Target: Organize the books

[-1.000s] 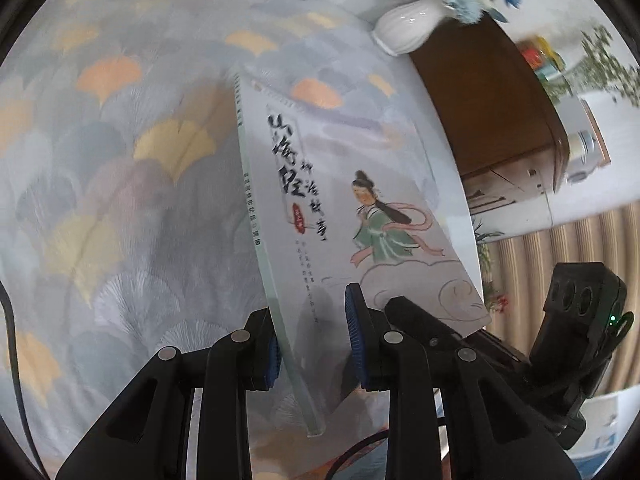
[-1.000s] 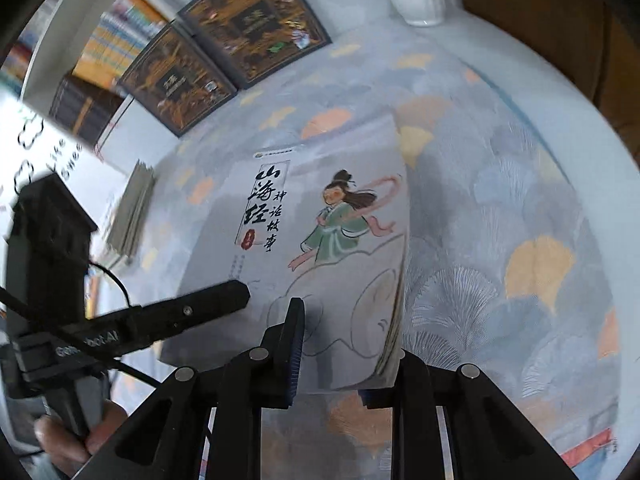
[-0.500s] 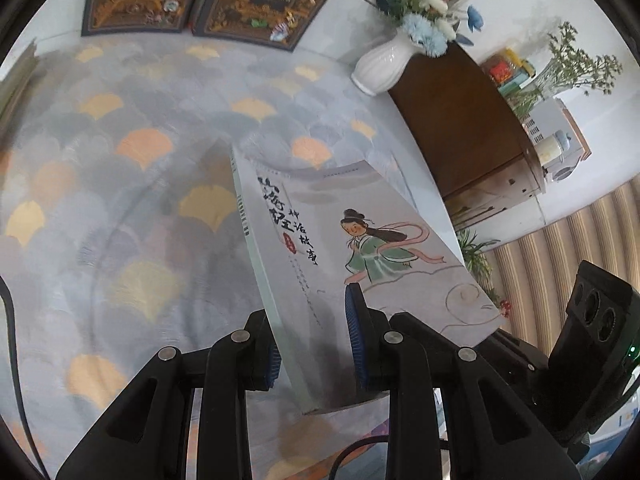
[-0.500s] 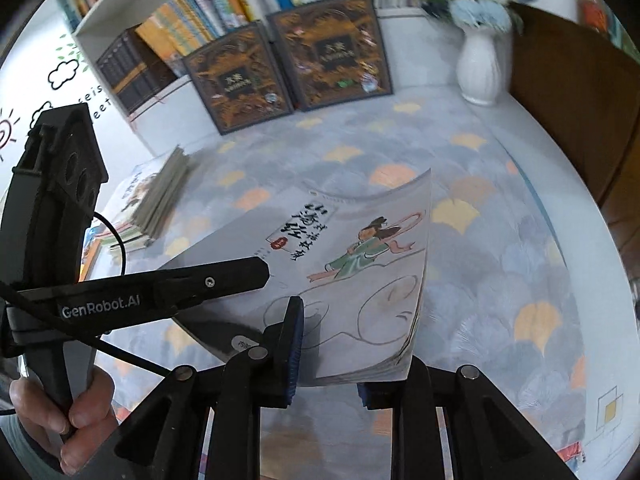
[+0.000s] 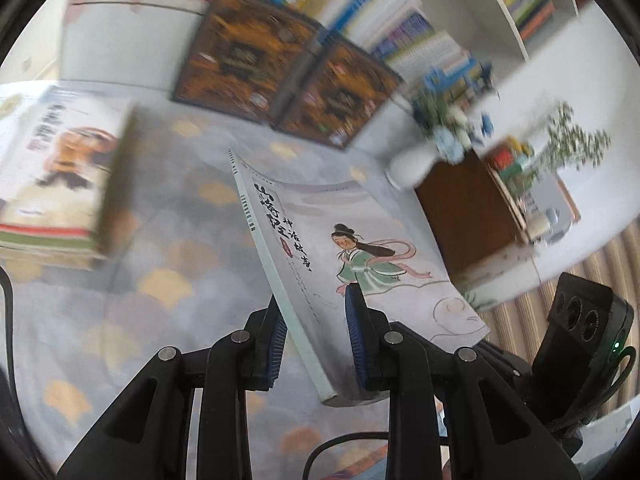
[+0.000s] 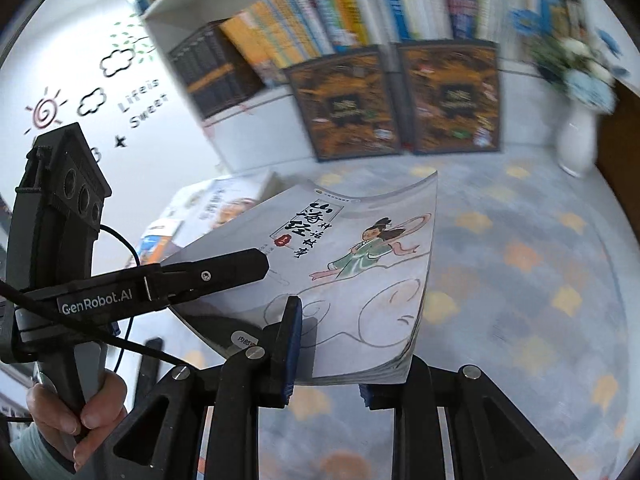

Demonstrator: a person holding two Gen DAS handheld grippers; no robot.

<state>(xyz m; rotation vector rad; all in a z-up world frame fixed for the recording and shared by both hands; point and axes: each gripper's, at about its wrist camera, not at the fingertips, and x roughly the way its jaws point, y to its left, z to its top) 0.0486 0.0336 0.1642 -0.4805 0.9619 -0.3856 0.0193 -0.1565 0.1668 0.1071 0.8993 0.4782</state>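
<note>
A pale grey paperback point(image 5: 360, 248) with a green-robed figure on its cover hangs above the patterned tablecloth point(image 5: 160, 280), held at both near corners. My left gripper point(image 5: 316, 320) is shut on the spine-side corner. In the right wrist view the same paperback point(image 6: 360, 264) sags a little in the middle. There my right gripper point(image 6: 332, 344) is shut on the page-edge corner, its lower finger hidden under the pages. The left gripper's upper finger point(image 6: 216, 272) lies across the cover, and a person's hand point(image 6: 80, 408) holds its handle.
A stack of books point(image 5: 52, 184) lies on the cloth at the left. Two dark ornate books point(image 6: 344, 104) lean against a full bookshelf point(image 6: 320, 12) at the back. A white vase with flowers point(image 6: 576, 140) stands beside a brown cabinet point(image 5: 472, 216) on the right.
Both grippers have risen with the paperback, lifting it clear of the cloth. Both views have tilted up, so the bookshelf and the stack at the left now show.
</note>
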